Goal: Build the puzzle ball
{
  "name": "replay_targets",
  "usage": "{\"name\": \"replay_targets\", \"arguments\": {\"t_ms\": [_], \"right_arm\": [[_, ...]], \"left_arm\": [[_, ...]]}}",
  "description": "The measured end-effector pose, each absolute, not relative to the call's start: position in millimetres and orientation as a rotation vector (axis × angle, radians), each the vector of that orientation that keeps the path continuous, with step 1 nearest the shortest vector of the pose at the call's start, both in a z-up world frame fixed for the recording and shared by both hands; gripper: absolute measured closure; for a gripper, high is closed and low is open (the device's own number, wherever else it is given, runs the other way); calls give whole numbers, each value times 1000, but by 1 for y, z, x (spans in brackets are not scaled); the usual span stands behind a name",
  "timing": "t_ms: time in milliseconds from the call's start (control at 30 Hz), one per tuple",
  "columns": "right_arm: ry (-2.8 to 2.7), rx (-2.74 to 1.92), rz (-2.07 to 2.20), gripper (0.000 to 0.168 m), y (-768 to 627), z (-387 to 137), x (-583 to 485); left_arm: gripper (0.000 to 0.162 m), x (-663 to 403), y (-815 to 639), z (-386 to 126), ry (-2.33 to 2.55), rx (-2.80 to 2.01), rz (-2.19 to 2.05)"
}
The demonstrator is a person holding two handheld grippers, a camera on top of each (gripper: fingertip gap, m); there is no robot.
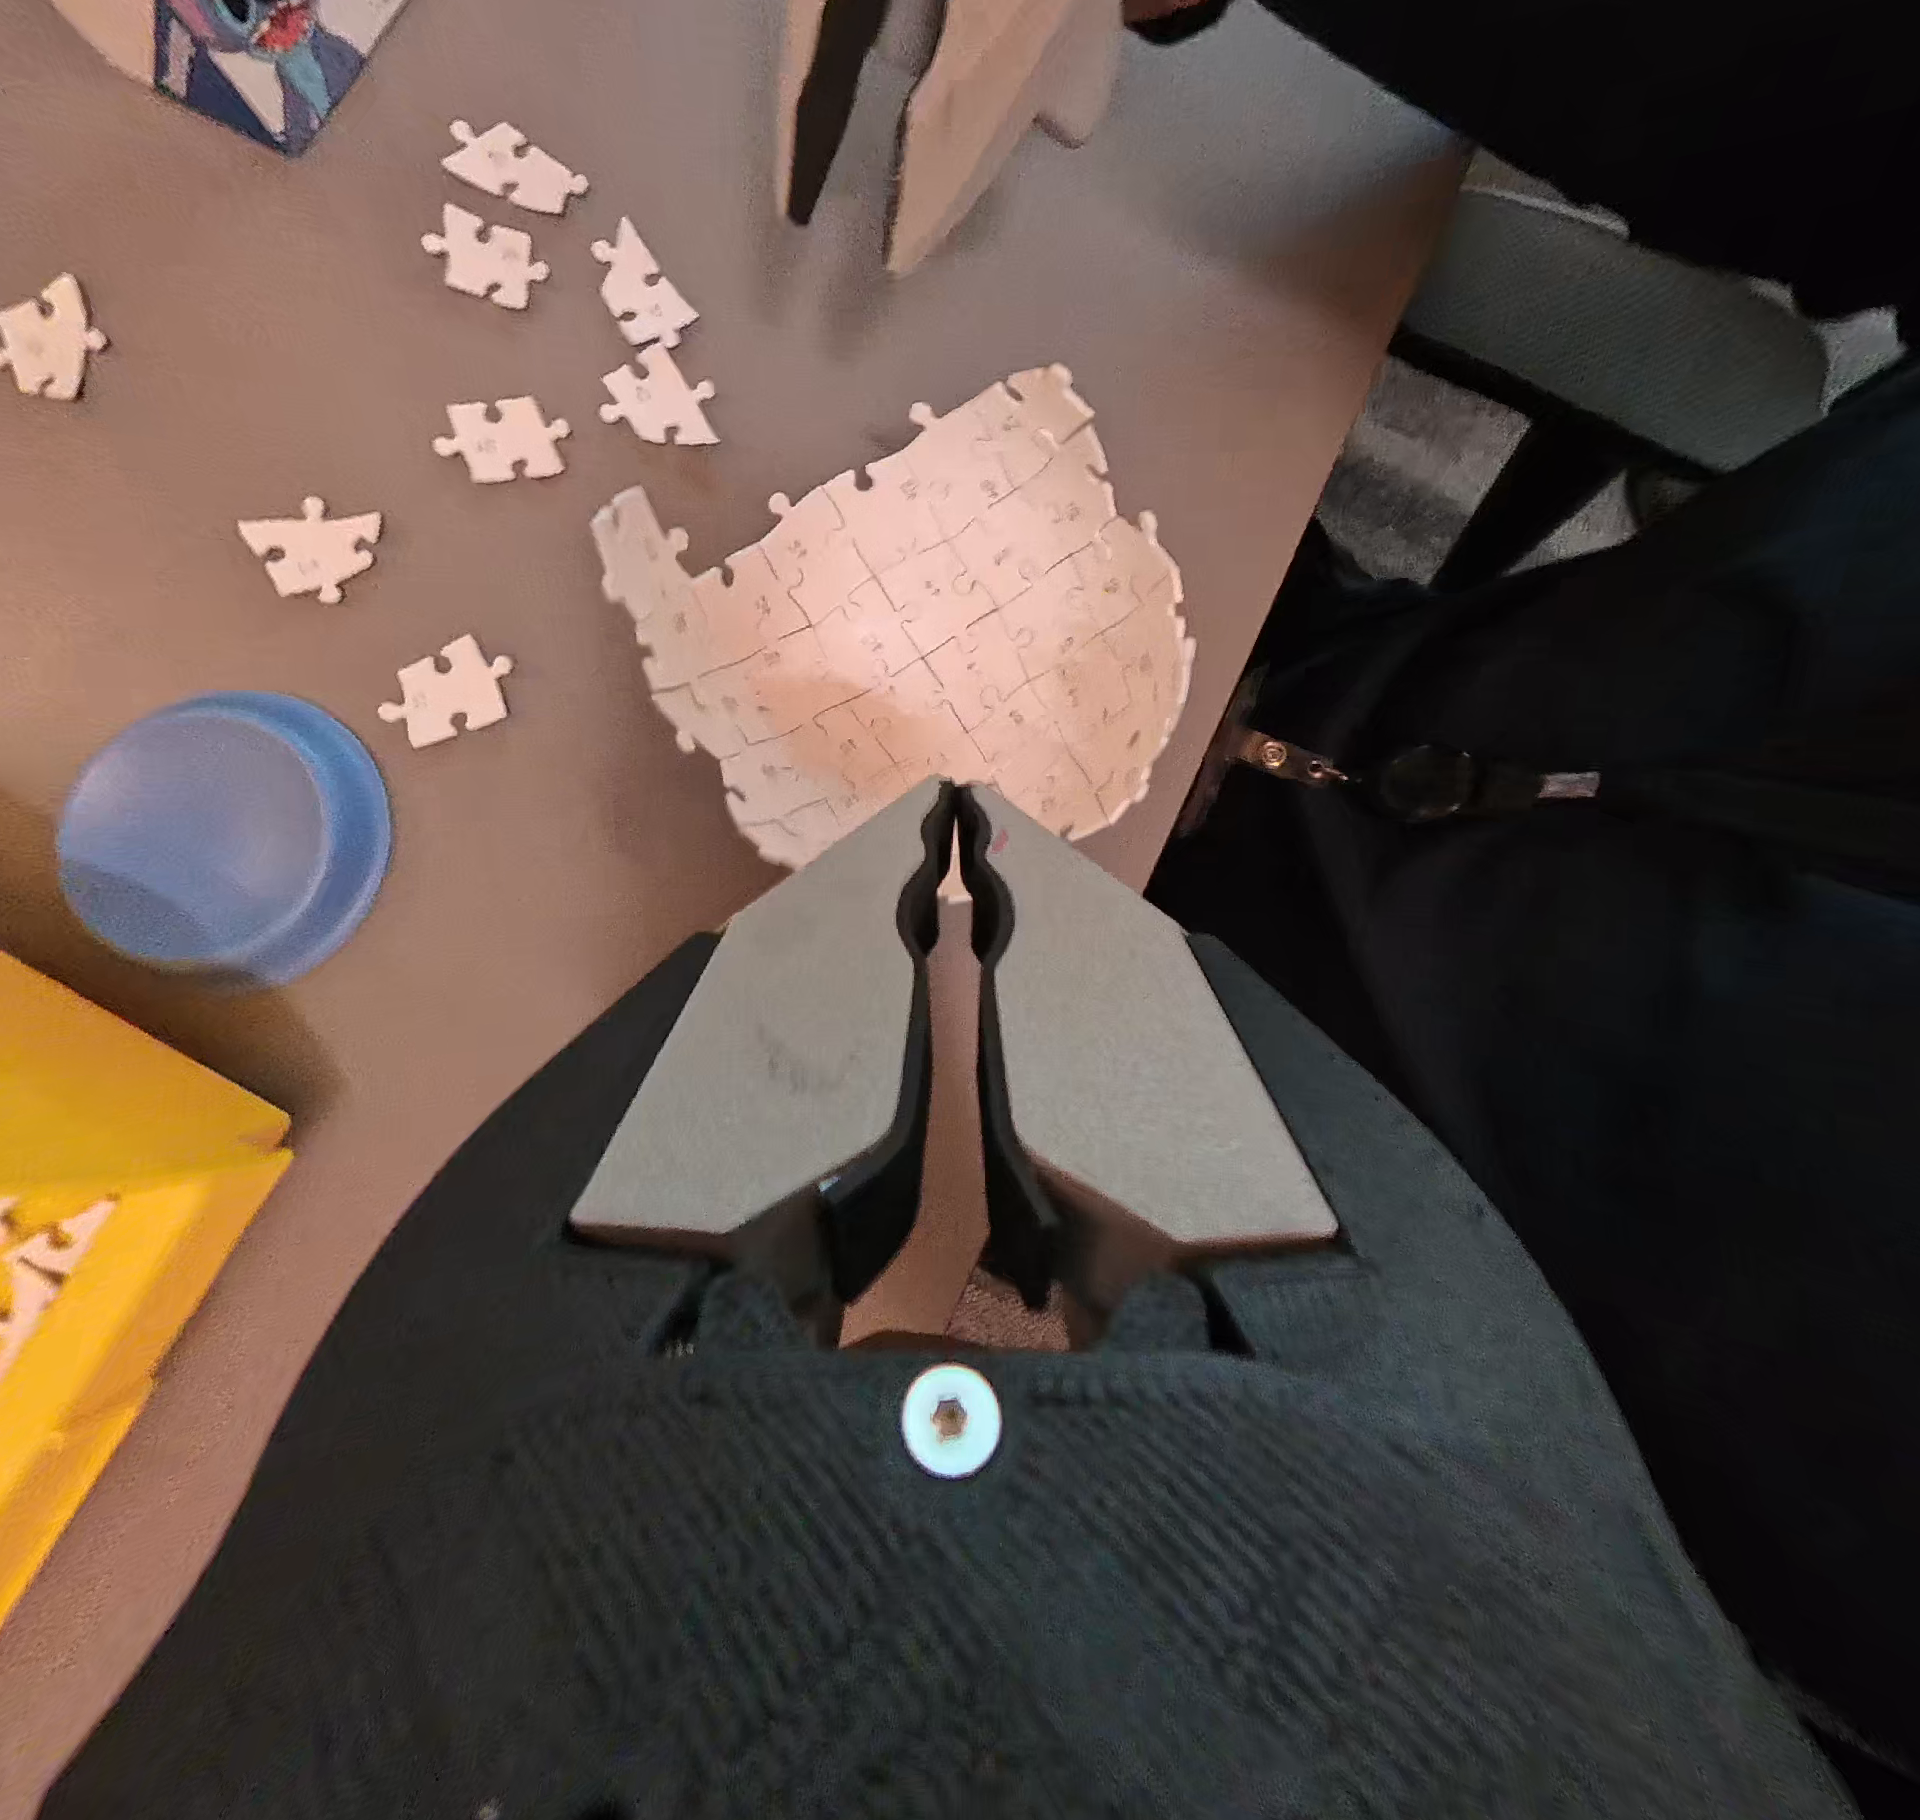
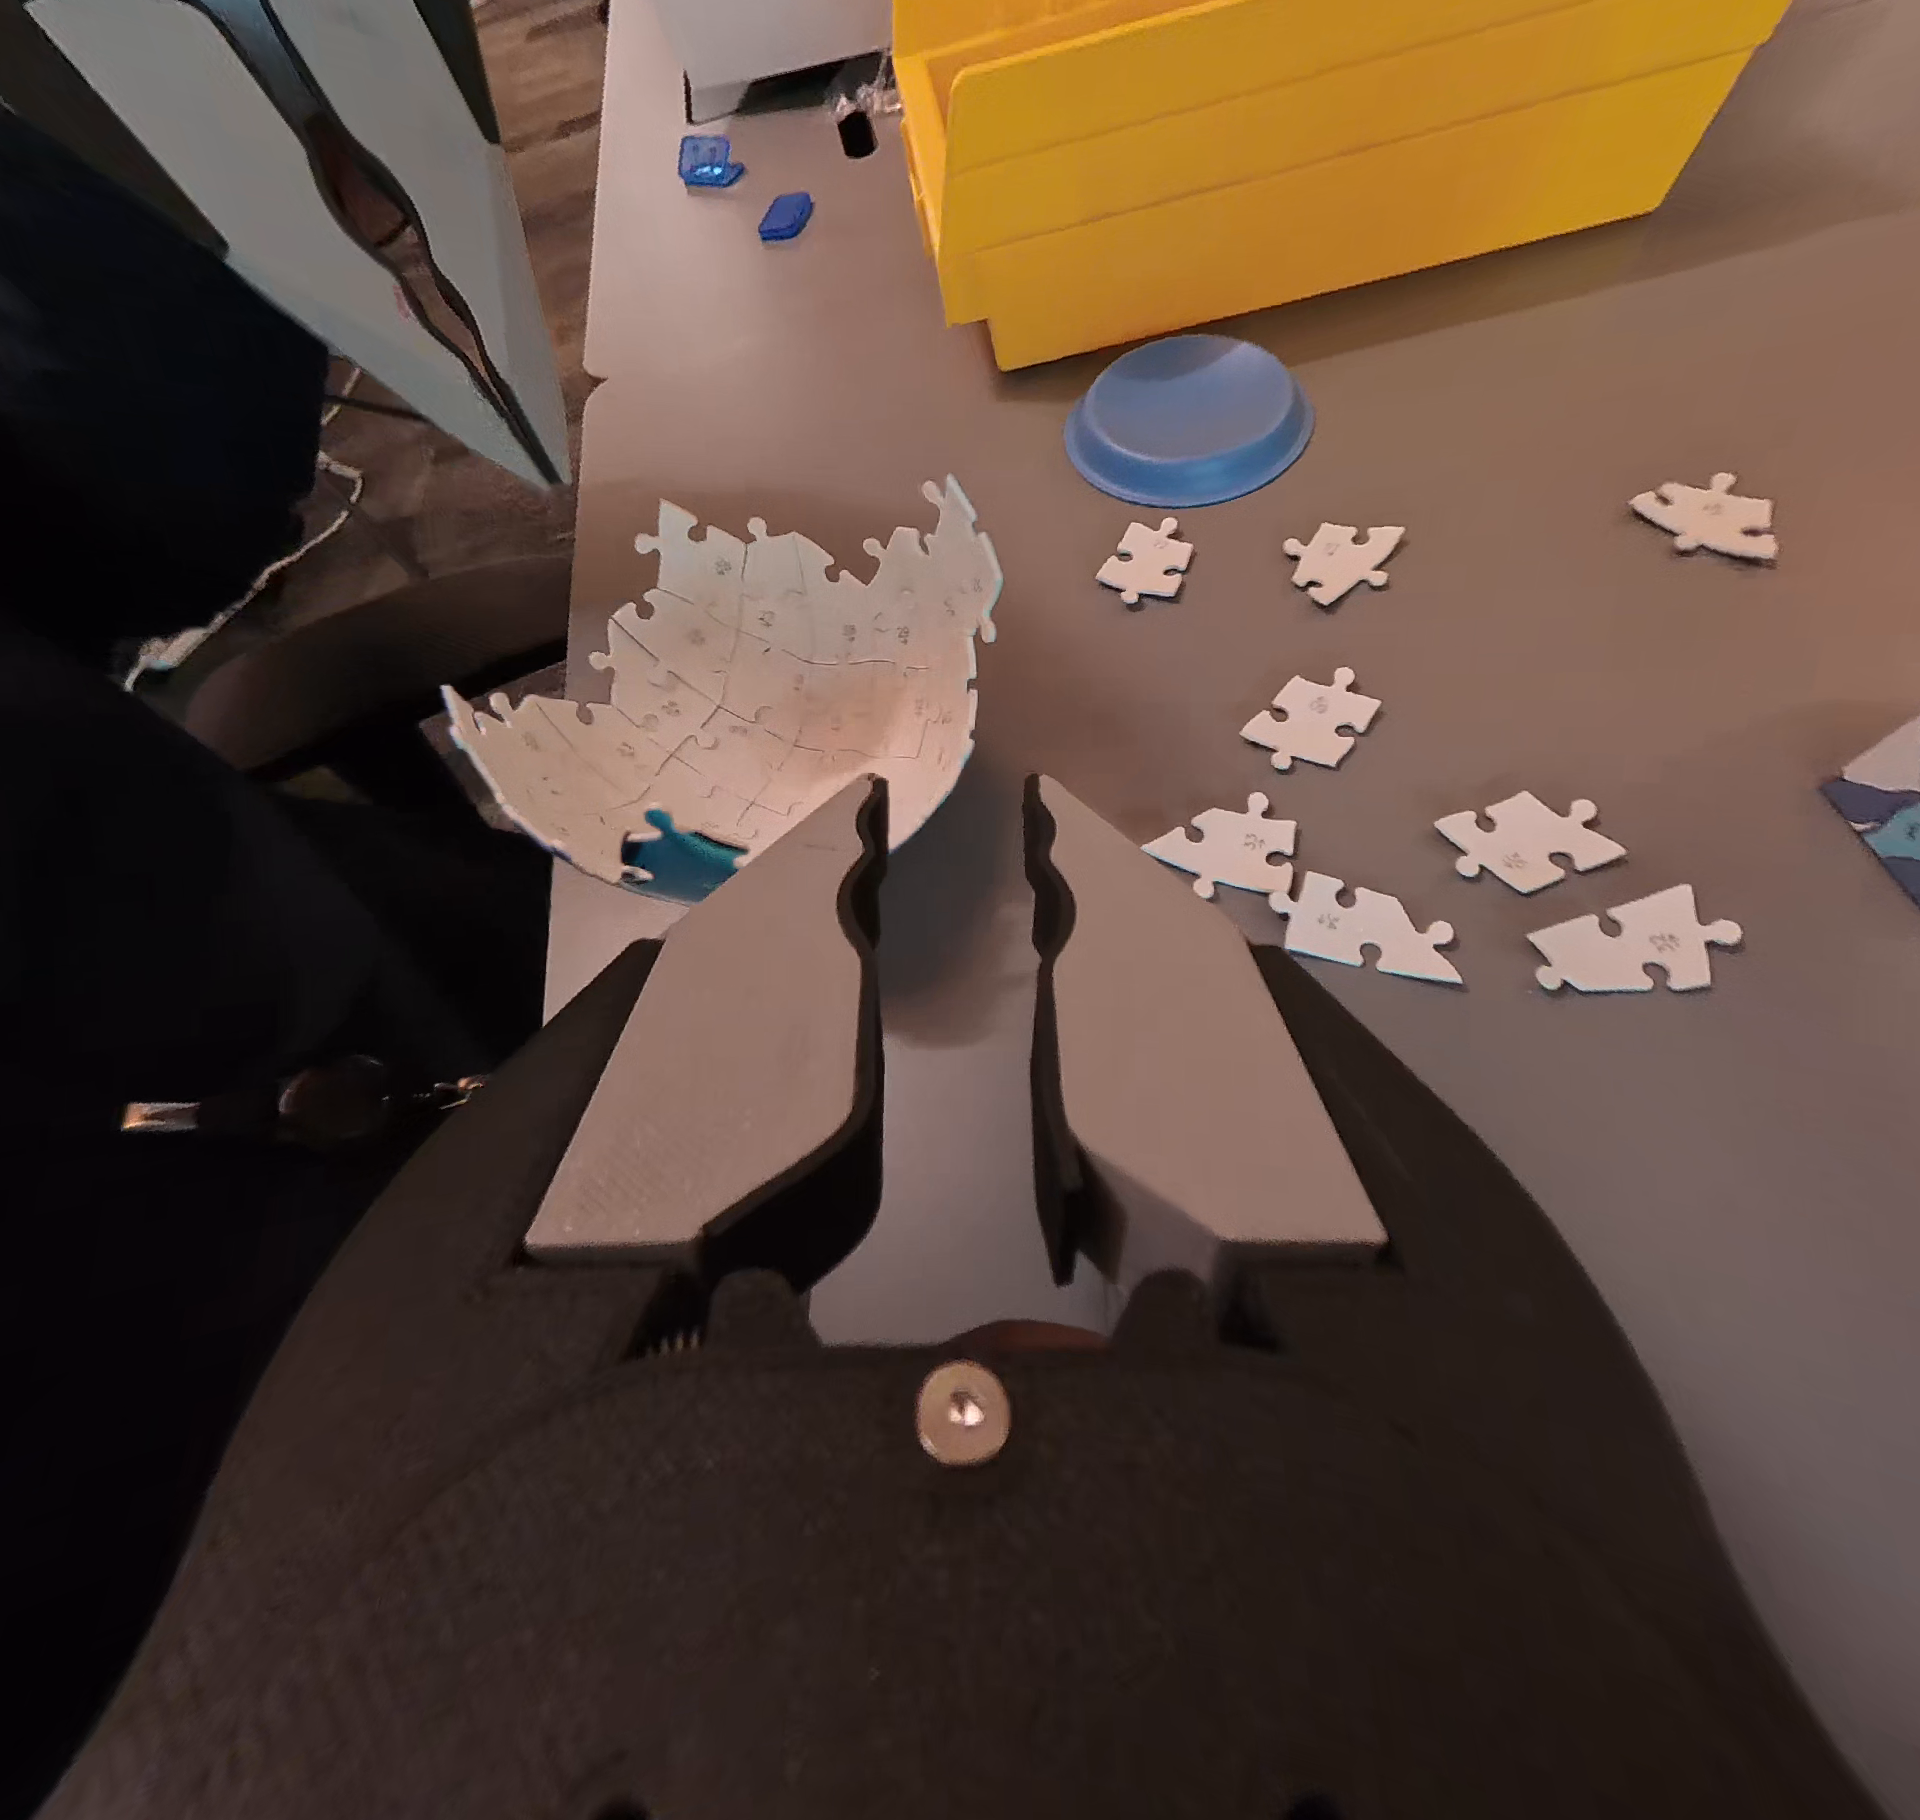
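- Partly built puzzle ball [image 1: 914,627]: curved white shell of interlocked plastic pieces, bowl-like, hollow side up, rim jagged with tabs and gaps; resting at the near edge of the grey-brown tabletop [image 1: 1195,243], just before the person's dark clothing. Blue printed outer face glimpsed through a gap low on the wall in the right wrist view [image 2: 681,856]. Roughly half a sphere; much still to add.
- Left gripper [image 1: 954,796]: grey fingers pressed together at the tips, over the shell's near rim; whether a sliver of rim is pinched cannot be told. Likely placed to steady the shell.
- Right gripper [image 2: 954,794]: fingers parted, nothing between them, poised between the shell and the spare pieces; probably readied to fetch the next one.
- Loose white puzzle pieces [image 2: 1320,721]: about nine, blank numbered sides up, spread singly beside the shell, well apart for easy picking.
- Round blue plastic stand [image 2: 1190,425]: beyond the pieces, presumably for the finished ball.
- Yellow plastic bin [image 2: 1351,129]: behind the stand.
- Printed cartoon box [image 1: 260,14]: at the far corner.
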State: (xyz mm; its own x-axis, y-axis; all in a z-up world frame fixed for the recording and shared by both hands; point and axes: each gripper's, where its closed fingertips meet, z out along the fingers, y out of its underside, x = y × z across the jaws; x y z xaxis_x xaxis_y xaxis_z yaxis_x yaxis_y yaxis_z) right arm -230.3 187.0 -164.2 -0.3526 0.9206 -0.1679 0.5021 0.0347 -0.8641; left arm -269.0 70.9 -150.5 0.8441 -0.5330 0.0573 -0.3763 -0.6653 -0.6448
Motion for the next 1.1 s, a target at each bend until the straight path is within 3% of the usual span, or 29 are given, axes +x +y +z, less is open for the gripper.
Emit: {"name": "replay_targets", "arguments": {"t_ms": [467,500,533,1100], "right_arm": [[-1711,-1440,1242,146,223,-177,-206],[-1701,-1444,1238,146,226,-178,-208],[-1693,-1445,1233,146,230,-178,-210],[-1601,-1381,1140,146,259,-168,-248]], "left_arm": [[162,-332,89,-127,279,-2247,-338],[149,-340,96,-127,252,-2242,-318],[123,-351,105,-128,209,-2245,-283],[119,-496,181,-47,-36,-1804,-151]]}}
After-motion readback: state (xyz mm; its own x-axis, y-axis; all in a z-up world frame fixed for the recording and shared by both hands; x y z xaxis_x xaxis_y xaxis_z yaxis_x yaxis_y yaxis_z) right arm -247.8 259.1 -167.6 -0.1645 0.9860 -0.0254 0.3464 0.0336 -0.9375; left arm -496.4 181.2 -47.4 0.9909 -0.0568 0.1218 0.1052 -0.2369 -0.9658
